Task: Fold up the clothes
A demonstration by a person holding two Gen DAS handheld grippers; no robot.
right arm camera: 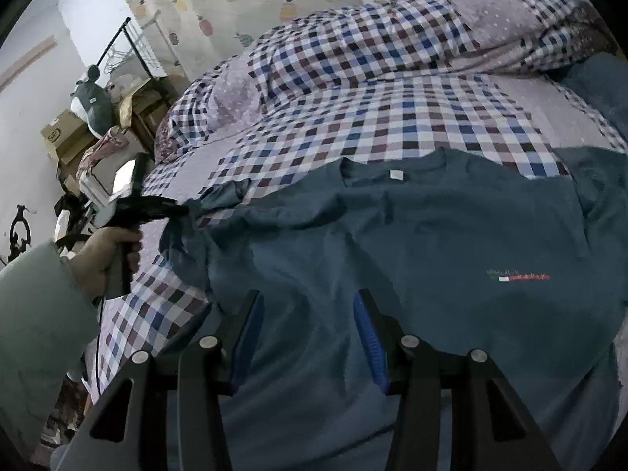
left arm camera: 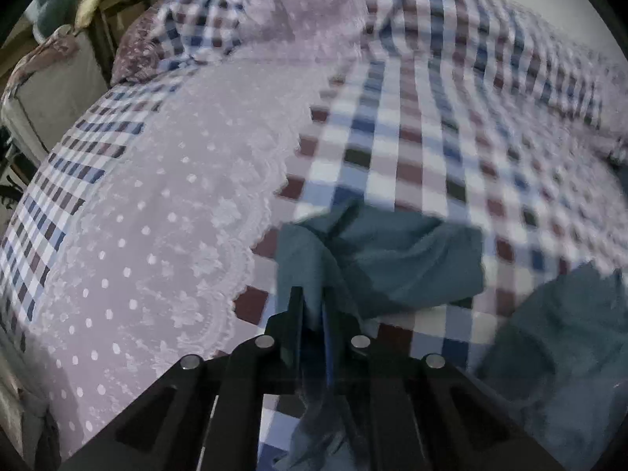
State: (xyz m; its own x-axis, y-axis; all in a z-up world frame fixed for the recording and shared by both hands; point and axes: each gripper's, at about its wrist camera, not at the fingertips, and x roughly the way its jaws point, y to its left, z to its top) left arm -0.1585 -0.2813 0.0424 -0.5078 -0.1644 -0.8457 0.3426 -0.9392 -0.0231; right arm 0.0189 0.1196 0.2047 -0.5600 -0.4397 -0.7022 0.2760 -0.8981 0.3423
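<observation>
At lower left of the right wrist view, our left gripper [right arm camera: 184, 212] pinches the teal T-shirt's [right arm camera: 412, 243] sleeve [right arm camera: 223, 196] on the checked bedspread [right arm camera: 392, 117]; we judge a sleeve fold underway. Lower centre, our right gripper [right arm camera: 306, 333] hovers wide, next to pin the body.

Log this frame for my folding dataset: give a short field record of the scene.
garment: teal T-shirt, front up, logo on chest
surface: bed with checked cover
left gripper: shut on the sleeve, lifting it off the cover
right gripper: open, over the shirt's lower body
neck label: visible at collar
fold state: not yet folded; body spread flat
</observation>
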